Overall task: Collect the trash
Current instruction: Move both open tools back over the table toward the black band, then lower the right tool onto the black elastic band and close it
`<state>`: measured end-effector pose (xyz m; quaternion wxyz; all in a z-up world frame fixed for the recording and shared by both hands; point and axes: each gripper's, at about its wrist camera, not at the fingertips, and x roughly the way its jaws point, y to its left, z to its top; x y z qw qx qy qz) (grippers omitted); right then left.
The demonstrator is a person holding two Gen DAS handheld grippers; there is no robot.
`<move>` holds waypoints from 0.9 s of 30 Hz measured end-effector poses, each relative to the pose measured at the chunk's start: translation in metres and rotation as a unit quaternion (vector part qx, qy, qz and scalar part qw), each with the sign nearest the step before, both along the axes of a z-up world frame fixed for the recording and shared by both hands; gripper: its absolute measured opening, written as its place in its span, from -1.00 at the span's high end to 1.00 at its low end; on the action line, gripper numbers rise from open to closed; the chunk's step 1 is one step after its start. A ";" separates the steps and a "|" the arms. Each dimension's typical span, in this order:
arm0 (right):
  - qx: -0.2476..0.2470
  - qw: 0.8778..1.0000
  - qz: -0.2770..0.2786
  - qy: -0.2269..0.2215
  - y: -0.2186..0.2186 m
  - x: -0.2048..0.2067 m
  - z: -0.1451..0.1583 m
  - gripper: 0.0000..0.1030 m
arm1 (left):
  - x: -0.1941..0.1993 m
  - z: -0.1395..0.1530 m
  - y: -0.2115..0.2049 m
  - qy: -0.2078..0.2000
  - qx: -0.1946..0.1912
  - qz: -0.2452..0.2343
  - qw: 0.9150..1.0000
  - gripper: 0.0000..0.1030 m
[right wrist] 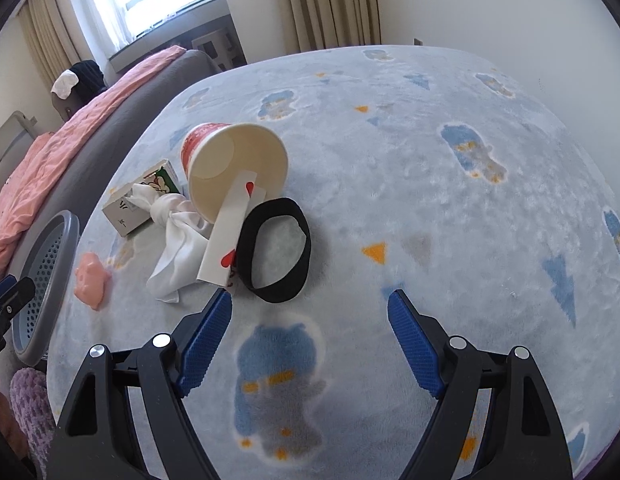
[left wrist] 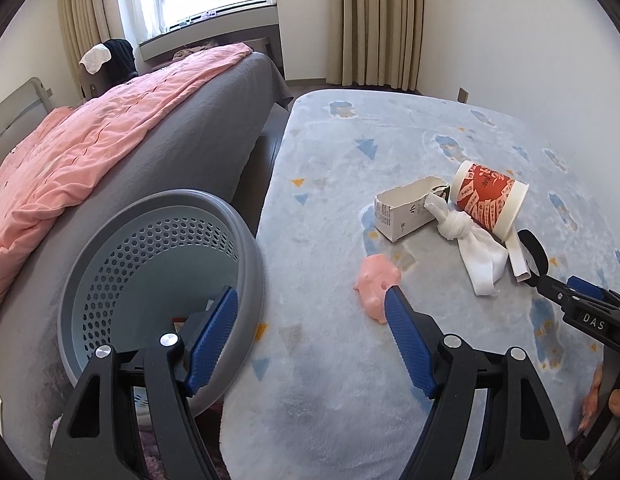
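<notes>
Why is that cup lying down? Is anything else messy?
The cup is tipped on its side on the blanket, its open mouth facing the right gripper. A paper strip leans on its rim. Beside it lie a torn-open box and a knotted white cloth.

The left wrist view looks down along its own left tool (left wrist: pixel 310 300), spread wide, from low and near over the rug (left wrist: pixel 350 400), facing the far curtained wall, with the basket (left wrist: pixel 245 232) close at its left. The right wrist view sits just above the rug (right wrist: pixel 430 160) behind the right tool (right wrist: pixel 310 300), facing the same way. Both 2 views share the cup (left wrist: pixel 490 200) (right wrist: pixel 233 168), carton (left wrist: pixel 402 212) (right wrist: pixel 125 212), white cloth (left wrist: pixel 478 256) (right wrist: pixel 177 248), pink toy (left wrist: pixel 374 280) (right wrist: pixel 91 276) and bed (left wrist: pixel 181 140) (right wrist: pixel 121 120)
</notes>
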<state>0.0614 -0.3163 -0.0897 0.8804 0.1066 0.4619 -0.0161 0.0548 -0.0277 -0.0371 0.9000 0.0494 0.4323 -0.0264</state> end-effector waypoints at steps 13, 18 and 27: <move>-0.045 0.999 0.012 0.004 0.013 0.027 -0.006 -0.42 | 0.007 -0.008 -0.004 0.010 0.004 0.002 1.000 -0.41; -0.062 0.998 0.017 -0.001 0.019 0.036 -0.007 -0.27 | 0.008 -0.009 -0.005 0.012 0.004 0.002 1.000 -0.41; -0.028 1.000 0.004 -0.001 0.005 0.029 -0.002 0.77 | 0.008 -0.011 -0.007 0.014 0.002 0.000 1.000 -0.41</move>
